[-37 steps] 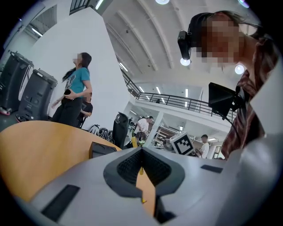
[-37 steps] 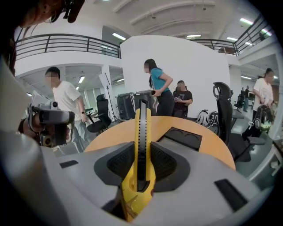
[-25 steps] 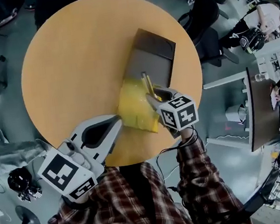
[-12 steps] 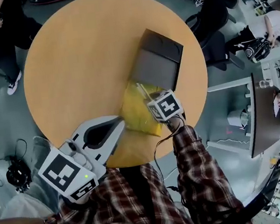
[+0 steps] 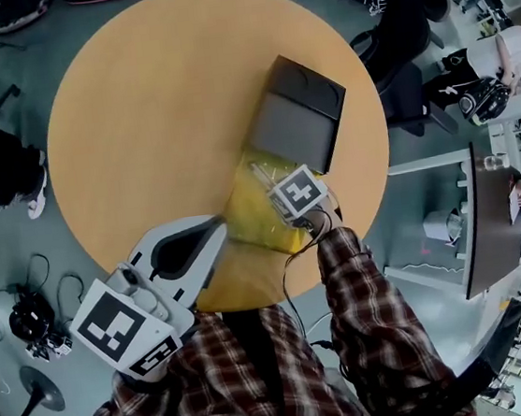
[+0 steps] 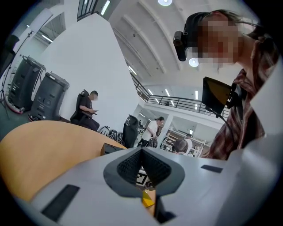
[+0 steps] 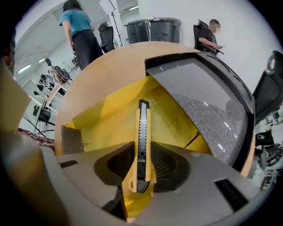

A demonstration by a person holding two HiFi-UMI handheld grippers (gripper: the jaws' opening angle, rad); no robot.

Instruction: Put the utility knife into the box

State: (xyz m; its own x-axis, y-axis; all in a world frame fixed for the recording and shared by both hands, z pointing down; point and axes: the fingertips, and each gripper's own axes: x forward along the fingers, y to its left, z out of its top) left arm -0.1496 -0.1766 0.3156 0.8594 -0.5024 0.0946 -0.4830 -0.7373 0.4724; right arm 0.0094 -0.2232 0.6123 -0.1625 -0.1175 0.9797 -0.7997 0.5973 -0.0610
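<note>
The box (image 5: 250, 215) lies on the round orange table (image 5: 137, 123), its yellow inside showing and its dark grey lid (image 5: 299, 124) folded back. My right gripper (image 5: 276, 183) hangs over the yellow inside, shut on the utility knife (image 7: 142, 141). The knife is yellow with a black slider, and its tip points down into the box (image 7: 110, 119) beside the lid (image 7: 199, 101). My left gripper (image 5: 214, 227) is shut, its tips against the box's left edge. In the left gripper view the left gripper (image 6: 141, 152) has its pads pressed together with nothing visible between them.
The box sits close to the table's near right edge. Office chairs (image 5: 395, 35) and seated people stand beyond the table on the right. A standing person in a blue shirt (image 7: 78, 31) and black bins (image 7: 154, 27) are past the far side.
My right gripper has carried the knife left and lower, from the box's right side to over its yellow inside. The left gripper has stayed at the box's left edge.
</note>
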